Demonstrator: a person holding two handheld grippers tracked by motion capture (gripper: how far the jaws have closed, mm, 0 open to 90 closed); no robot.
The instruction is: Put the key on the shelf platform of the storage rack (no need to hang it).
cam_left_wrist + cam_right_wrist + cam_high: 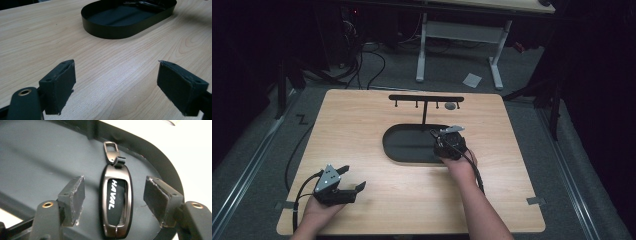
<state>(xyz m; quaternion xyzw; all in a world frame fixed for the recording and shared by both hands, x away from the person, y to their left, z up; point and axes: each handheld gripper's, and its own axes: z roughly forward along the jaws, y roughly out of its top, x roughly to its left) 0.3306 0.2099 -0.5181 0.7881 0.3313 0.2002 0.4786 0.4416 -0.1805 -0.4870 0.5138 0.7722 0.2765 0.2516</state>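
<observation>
Right gripper view: right tongs (113, 195) part open, pads either side of a key fob (116, 201) and clear of it; fob flat on the floor of a black oval tray (37, 157), clip ring (110, 151) toward the rim. Judged step: release into the tray; best done by lifting straight away without brushing the fob. Left tongs (116, 85) wide open, holding nothing, over bare table (37, 37).

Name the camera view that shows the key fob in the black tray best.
The right gripper view: the key fob lies close up between open jaws, lettering and clip legible. The left gripper view shows it as a distant dark sliver in the tray. In the high view it cannot be made out.
</observation>
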